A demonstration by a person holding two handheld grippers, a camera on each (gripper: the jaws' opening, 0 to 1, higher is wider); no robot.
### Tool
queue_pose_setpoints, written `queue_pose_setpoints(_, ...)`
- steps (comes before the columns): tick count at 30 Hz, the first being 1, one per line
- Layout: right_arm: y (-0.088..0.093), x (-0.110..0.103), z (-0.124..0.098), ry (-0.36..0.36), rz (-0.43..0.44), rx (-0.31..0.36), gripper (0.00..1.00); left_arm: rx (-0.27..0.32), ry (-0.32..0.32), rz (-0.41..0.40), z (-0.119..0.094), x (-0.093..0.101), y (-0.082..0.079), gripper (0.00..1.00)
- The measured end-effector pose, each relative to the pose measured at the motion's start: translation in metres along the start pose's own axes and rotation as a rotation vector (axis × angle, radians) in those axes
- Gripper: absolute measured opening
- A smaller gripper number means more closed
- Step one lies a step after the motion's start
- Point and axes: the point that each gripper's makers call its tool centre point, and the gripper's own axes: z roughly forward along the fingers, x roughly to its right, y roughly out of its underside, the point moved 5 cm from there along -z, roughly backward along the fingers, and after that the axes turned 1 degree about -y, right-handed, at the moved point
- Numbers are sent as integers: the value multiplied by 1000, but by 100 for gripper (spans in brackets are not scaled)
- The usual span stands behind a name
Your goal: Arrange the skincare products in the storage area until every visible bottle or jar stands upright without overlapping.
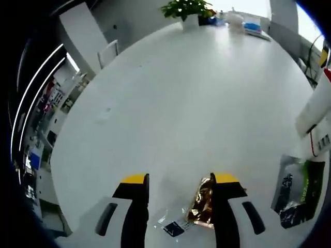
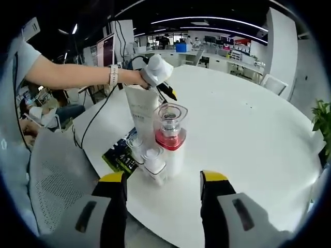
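In the right gripper view a cluster of skincare products stands near the table edge: a tall white tube, a clear bottle with pink liquid and small white jars in front. A green-black sachet lies flat beside them. My right gripper is open, just short of the cluster. A person's arm holds my left gripper above the tube. In the left gripper view my left gripper is open over the white table; a gold sachet and a clear packet lie between its jaws.
A green-silver pouch and a white tube sit at the right of the left gripper view. A potted plant and blue items stand at the far edge. A grey mesh chair and a cable are by the near edge.
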Motion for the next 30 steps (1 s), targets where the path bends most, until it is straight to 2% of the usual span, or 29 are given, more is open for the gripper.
queue_pose_setpoints(3,0,-1,0,-2,-5,-2,58,14,22,14,-7,-2,-2,45)
queue_pose_setpoints(5,0,-1,-1,-4,-7,0,58,16,62,38,-9,-1,-2,45)
queue_pose_setpoints(6,-1,-2,-1,-4,-8,3,58,-1,100,53,-10,3,0,45)
queue_pose_setpoints(9,0,-2,-1,-3,-10,-1,58,-34,155,114,-11,9,5,47)
queue_pose_setpoints(12,-1,-3,-2,-5,-12,5,58,-45,237,121,-13,20,8,49)
queue_pose_setpoints(16,-1,-5,-3,-9,-16,5,59,-75,277,175,-8,26,14,51)
queue_pose_setpoints(17,0,-6,-3,-12,-14,4,59,-92,304,186,-6,28,17,52)
queue_pose_setpoints(27,4,-3,-5,-3,-1,-4,58,-143,353,208,2,29,23,50)
queue_pose_setpoints(30,4,-2,-5,-1,3,-7,58,-164,356,225,-7,31,25,49)
